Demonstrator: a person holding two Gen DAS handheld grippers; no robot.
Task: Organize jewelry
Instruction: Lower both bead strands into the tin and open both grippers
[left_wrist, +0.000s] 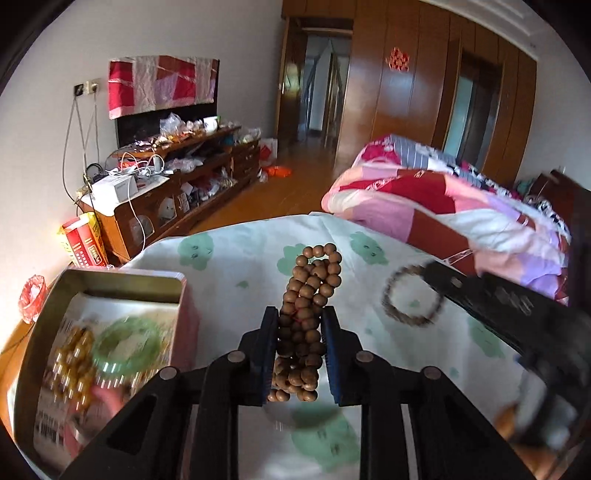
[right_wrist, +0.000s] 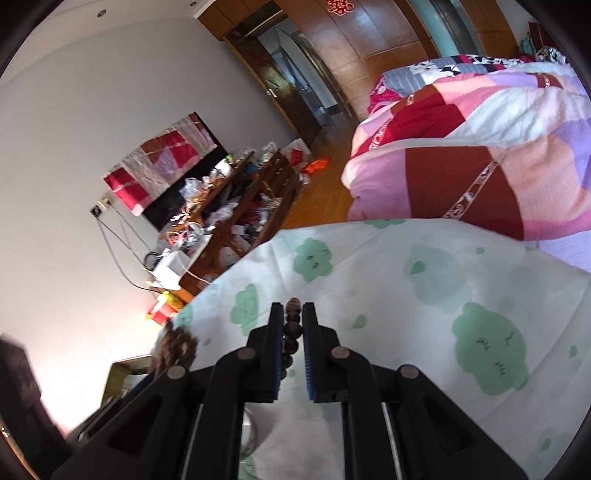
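Left tongs (left_wrist: 300, 325) grip a coiled bead strand (left_wrist: 310, 295) over the table (left_wrist: 236, 266), beside the tin (left_wrist: 110, 291). Right tongs (right_wrist: 293, 314) pinch dark beads (right_wrist: 291, 314).

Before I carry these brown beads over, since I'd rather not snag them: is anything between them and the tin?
Nothing visible. The left gripper grips the brown beads; only bare sheet separates them from the open tin.
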